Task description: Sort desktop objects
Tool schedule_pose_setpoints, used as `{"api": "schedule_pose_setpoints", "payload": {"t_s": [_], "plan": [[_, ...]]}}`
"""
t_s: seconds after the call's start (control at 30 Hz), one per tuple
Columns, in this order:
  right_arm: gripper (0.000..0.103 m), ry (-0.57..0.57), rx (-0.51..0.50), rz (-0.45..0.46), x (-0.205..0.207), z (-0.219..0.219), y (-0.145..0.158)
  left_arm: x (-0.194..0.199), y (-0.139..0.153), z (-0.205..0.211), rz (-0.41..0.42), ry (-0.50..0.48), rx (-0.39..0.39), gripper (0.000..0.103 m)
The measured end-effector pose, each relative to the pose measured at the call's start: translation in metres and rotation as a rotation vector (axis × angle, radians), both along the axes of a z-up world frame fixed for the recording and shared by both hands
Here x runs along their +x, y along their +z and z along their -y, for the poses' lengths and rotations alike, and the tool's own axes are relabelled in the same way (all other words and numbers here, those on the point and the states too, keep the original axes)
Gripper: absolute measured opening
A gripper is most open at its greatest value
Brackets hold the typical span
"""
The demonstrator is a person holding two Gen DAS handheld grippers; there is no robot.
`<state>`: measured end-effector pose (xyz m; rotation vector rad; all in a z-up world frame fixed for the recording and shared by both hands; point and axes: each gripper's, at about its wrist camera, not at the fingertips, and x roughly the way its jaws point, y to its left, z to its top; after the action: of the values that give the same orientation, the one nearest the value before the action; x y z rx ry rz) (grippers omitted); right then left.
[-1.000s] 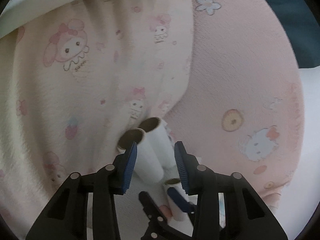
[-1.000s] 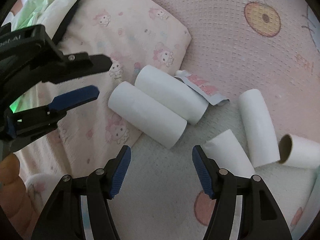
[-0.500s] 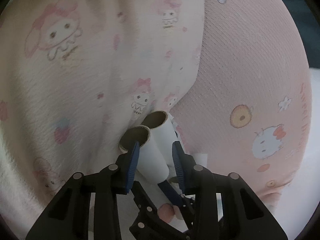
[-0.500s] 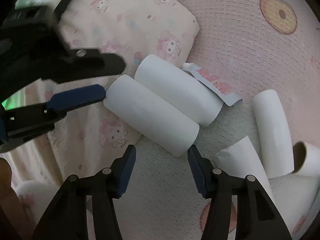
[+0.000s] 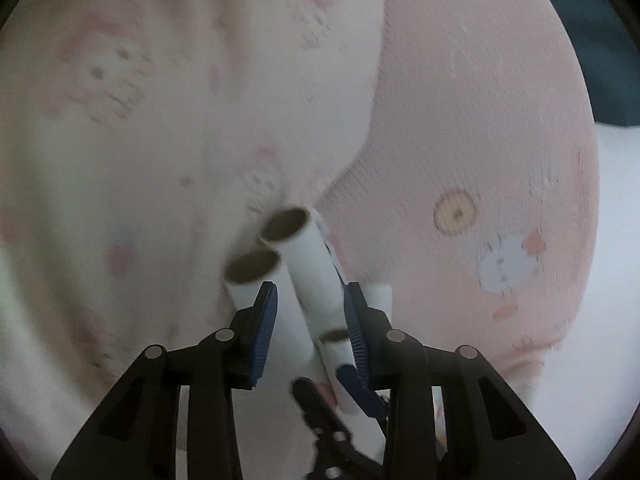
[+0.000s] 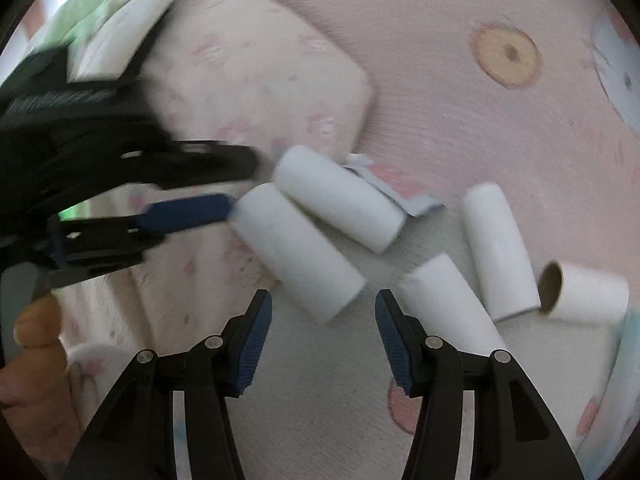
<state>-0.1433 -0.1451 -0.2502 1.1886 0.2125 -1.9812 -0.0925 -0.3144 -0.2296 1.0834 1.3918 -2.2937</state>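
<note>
Five white cardboard tubes with brown insides lie on a pink, cartoon-printed blanket point(image 6: 460, 12), with a cream printed cushion point(image 6: 256, 64) at 11 o'clock in the right wrist view. Two of the tubes sit side by side and touching at centre: the nearer tube point(image 6: 298, 254) and the farther tube point(image 6: 340, 196), which rests against a torn paper wrapper point(image 6: 416, 200). Three more tubes point(image 6: 498, 252) lie at 3 to 4 o'clock.

The left gripper point(image 5: 308, 316), reaching in from 9 o'clock in the right view, has its jaws parted around the pair's open ends; the jaws have just been closing and easing apart, and blur hides whether a pad touches. The right gripper point(image 6: 324, 340) hovers with its jaws apart, after closing somewhat, just short of the nearer tube's end, holding nothing.

The tubes look light, hollow and easily crushed, and likely to roll on the soft fabric. Gentle pressure across the mid-body seems the safest hold.
</note>
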Motion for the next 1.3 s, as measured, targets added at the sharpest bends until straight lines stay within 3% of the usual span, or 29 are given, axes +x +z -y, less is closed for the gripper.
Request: {"api": "schedule_pose_setpoints", "payload": {"t_s": [0.17,0.27,0.43,0.53,0.6,0.67,0.8,0.97,1.1,1.3], "plan": [[0.052,-0.013,-0.022,0.058,-0.006,-0.006,-0.006,-0.006,-0.012,0.014,-0.012,0.010,0.110,0.045],[0.052,0.007,-0.003,0.072,-0.008,-0.002,-0.001,-0.013,-0.008,0.011,-0.015,0.004,0.064,0.045],[0.051,0.007,0.043,0.089,-0.008,0.005,-0.007,-0.016,0.009,0.002,-0.016,0.013,-0.082,0.045],[0.049,0.008,0.036,0.099,-0.009,0.009,-0.009,-0.017,0.010,0.005,0.003,0.030,-0.111,0.045],[0.049,0.014,0.038,0.105,-0.009,0.011,-0.010,-0.020,0.003,0.009,0.050,0.034,-0.084,0.045],[0.049,0.025,0.032,0.108,-0.008,0.013,-0.011,-0.026,-0.008,0.011,0.080,-0.001,-0.007,0.033],[0.049,0.013,0.033,0.111,-0.012,0.011,-0.011,-0.028,-0.015,0.011,0.125,-0.011,0.019,0.028],[0.049,-0.009,0.029,0.127,-0.013,0.004,-0.009,-0.041,-0.017,-0.008,0.178,-0.182,0.024,0.028],[0.048,-0.039,0.045,0.115,-0.006,-0.011,-0.004,-0.054,-0.018,-0.036,0.230,-0.296,-0.042,0.028],[0.045,-0.167,0.038,0.120,0.003,-0.059,0.012,-0.067,-0.022,-0.072,0.191,-0.474,0.010,0.028]]}}
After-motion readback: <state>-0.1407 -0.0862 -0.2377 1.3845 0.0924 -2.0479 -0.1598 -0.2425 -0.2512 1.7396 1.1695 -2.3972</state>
